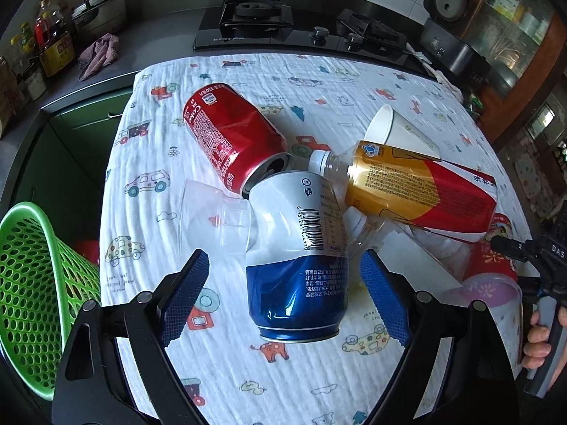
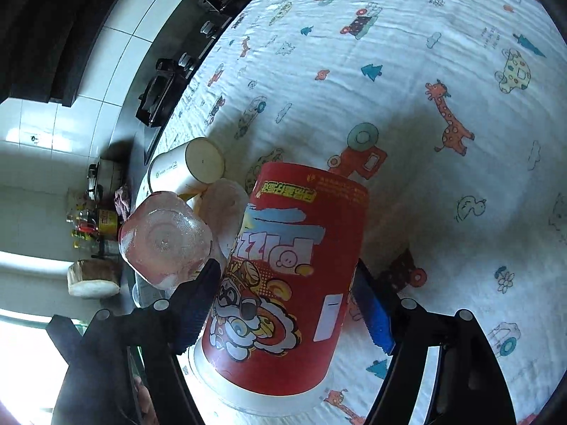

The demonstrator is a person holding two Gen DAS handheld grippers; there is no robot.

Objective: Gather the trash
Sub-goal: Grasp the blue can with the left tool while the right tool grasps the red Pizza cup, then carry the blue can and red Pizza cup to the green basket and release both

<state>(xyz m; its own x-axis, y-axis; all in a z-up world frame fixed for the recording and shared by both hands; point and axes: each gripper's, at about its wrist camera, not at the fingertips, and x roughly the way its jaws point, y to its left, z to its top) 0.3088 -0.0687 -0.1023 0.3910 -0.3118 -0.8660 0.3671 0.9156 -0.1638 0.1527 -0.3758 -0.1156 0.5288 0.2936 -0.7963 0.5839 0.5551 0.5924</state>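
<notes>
1. The blue-and-white can (image 1: pixel 297 265) lies between the left gripper's (image 1: pixel 283 297) blue pads, its long axis running away from the camera, base rim nearest the lens and top end leaning toward the red cola can (image 1: pixel 230 138). Its body is dented and kinked near the middle, white above with a barcode, blue below.
2. The left jaws stand apart on either side of that can; neither pad presses it.
3. The red cola can lies on its side, opened mouth toward the blue-and-white can and just about touching it, base pointing to the far left.
4. A clear plastic cup (image 1: pixel 216 219) lies on its side against the blue-and-white can's left flank.
5. To the right lies a bottle with a gold-and-red label (image 1: pixel 418 191), white cap pointing left toward the cans; a white paper cup (image 1: pixel 397 131) lies behind it.
6. In the right wrist view, the right gripper (image 2: pixel 283 304) has its jaws clamped on the red snack tub (image 2: pixel 294 265), a tall printed cylinder whose axis runs away from the lens.
7. A green perforated basket (image 1: pixel 32 276) sits at the near left edge.
8. Everything rests on a white cartoon-print cloth (image 1: pixel 226 382), with a gas hob (image 1: pixel 283 24) and tiled wall behind it.
</notes>
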